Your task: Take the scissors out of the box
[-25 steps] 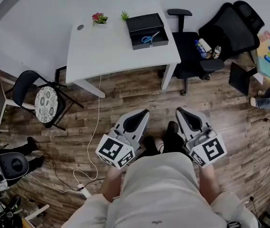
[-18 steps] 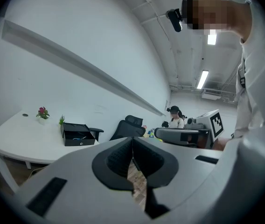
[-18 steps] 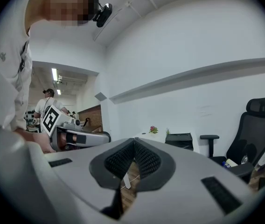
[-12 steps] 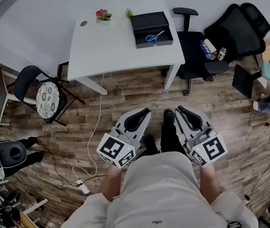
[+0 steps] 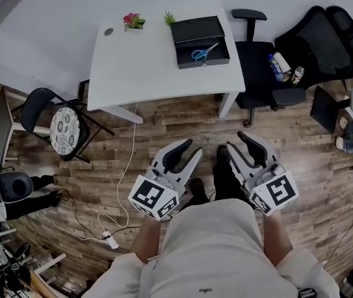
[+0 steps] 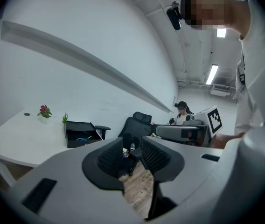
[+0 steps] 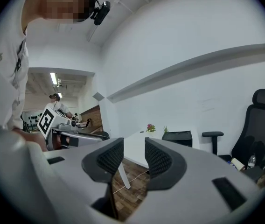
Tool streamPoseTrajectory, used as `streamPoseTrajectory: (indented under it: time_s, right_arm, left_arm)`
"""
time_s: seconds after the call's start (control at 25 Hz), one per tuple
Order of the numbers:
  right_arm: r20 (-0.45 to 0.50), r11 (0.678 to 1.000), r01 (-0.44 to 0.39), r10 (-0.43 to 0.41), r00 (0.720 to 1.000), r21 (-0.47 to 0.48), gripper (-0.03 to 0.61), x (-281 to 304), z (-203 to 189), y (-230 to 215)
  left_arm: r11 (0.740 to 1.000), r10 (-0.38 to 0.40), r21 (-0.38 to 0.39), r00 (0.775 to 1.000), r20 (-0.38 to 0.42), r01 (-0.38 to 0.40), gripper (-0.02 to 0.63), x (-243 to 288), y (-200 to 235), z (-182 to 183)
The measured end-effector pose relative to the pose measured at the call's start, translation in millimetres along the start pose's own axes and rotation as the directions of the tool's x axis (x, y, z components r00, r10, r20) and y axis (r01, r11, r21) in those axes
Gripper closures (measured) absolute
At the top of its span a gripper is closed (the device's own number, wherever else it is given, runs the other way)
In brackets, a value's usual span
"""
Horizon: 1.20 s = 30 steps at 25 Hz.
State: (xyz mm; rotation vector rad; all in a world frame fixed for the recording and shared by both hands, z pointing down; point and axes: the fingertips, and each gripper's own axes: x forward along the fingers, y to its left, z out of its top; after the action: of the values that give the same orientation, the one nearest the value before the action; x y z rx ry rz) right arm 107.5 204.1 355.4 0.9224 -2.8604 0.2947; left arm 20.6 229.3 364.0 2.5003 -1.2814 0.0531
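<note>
Nothing is being lifted yet: the blue-handled scissors (image 5: 202,53) are lying inside the open black metal box (image 5: 204,63) on the white table's (image 5: 145,61) far right corner. The left gripper (image 5: 191,149) and right gripper (image 5: 238,141) are hovering well short of the table, their jaws having just been spreading apart and grasping nothing.

Table (image 5: 158,64) at upper centre of the head view, floor (image 5: 164,126) below.
On the table, toward its upper right corner, box (image 5: 195,28) with scissors (image 5: 202,53) inside; left of the box, small plant (image 5: 169,18), then potted flower (image 5: 130,22). Just right of the table, office chair (image 5: 257,61); at lower left, folding chair (image 5: 61,126). Lower centre, over the floor, left gripper (image 5: 192,149) and right gripper (image 5: 235,141) side by side.
</note>
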Motion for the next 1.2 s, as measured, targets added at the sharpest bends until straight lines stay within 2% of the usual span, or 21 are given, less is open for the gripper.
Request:
streamPoseTrajectory:
  time_s: [0.2, 0.44, 0.72, 0.88, 1.2]
  right_arm:
    - [-0.001, 0.999, -0.031, 0.031, 1.000, 0.012, 0.434, 21.0, 6.1, -38.5]
    - [0.023, 0.997, -0.078, 0.079, 0.997, -0.021, 0.440, 46.2, 35.1, -80.2]
    - [0.028, 0.992, -0.124, 0.126, 0.992, -0.037, 0.445, 61.4, 49.0, -125.7]
    - [0.018, 0.985, -0.167, 0.168, 0.986, -0.048, 0.446, 69.4, 51.3, -142.1]
    - [0.006, 0.978, -0.206, 0.206, 0.979, -0.038, 0.448, 88.6, 52.8, -158.1]
  left_arm:
    - [1.000, 0.026, 0.003, 1.000, -0.004, -0.026, 0.485, 36.6, 16.3, 12.3]
    - [0.998, 0.063, 0.020, 0.998, 0.021, -0.063, 0.485, 77.4, 34.6, 42.3]
    - [0.994, 0.103, 0.016, 0.994, 0.036, -0.104, 0.485, 122.6, 45.2, 57.2]
    - [0.990, 0.140, -0.011, 0.989, 0.052, -0.139, 0.485, 139.9, 52.2, 60.0]
    - [0.983, 0.185, -0.018, 0.981, 0.052, -0.184, 0.485, 154.0, 69.8, 65.7]
